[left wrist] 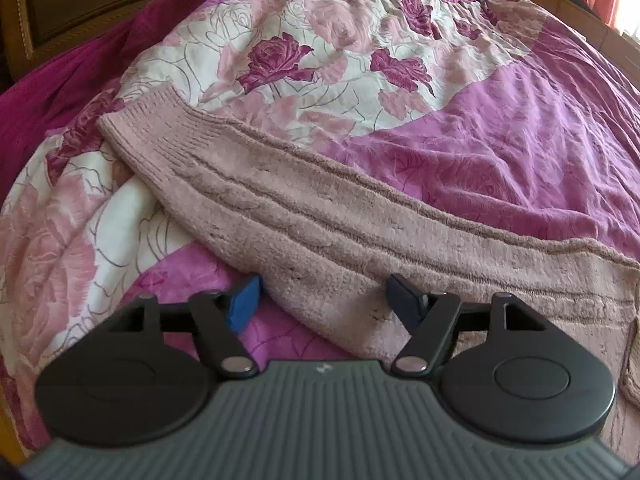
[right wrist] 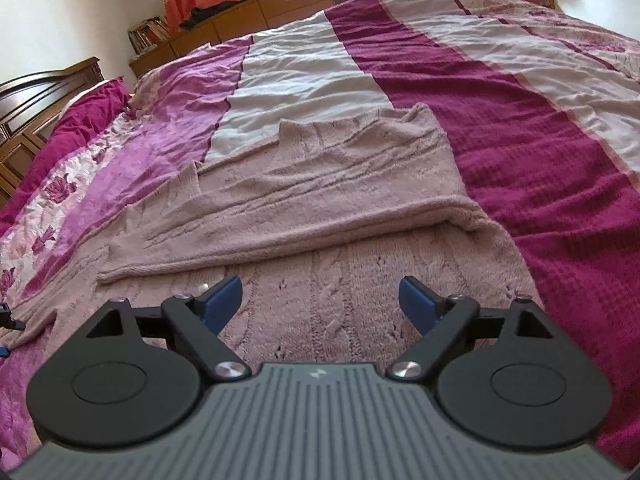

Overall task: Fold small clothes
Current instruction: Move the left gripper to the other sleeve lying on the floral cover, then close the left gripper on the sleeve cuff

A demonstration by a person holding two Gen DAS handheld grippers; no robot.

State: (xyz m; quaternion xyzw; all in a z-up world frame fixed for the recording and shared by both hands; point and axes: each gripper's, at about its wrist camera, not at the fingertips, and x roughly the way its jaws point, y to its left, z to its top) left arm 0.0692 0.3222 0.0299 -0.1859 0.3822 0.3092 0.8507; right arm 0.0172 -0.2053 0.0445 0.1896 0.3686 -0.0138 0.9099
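Note:
A dusty-pink knit sweater (right wrist: 312, 208) lies flat on the bed. In the right wrist view one sleeve or side is folded across its body, with a cable-knit part nearest me. In the left wrist view one long sleeve (left wrist: 280, 200) stretches up-left, its ribbed cuff (left wrist: 148, 120) at the far end. My left gripper (left wrist: 324, 300) is open, low over the base of that sleeve, its fingers straddling the knit. My right gripper (right wrist: 320, 300) is open and empty just above the sweater's near part.
The bed has a pink, magenta and white bedspread (right wrist: 500, 120) with a rose print (left wrist: 280, 56). A dark wooden headboard (right wrist: 36, 92) and wooden cabinets (right wrist: 240, 20) under a curtained window stand beyond. The left gripper's tip (right wrist: 8, 314) shows at the right view's left edge.

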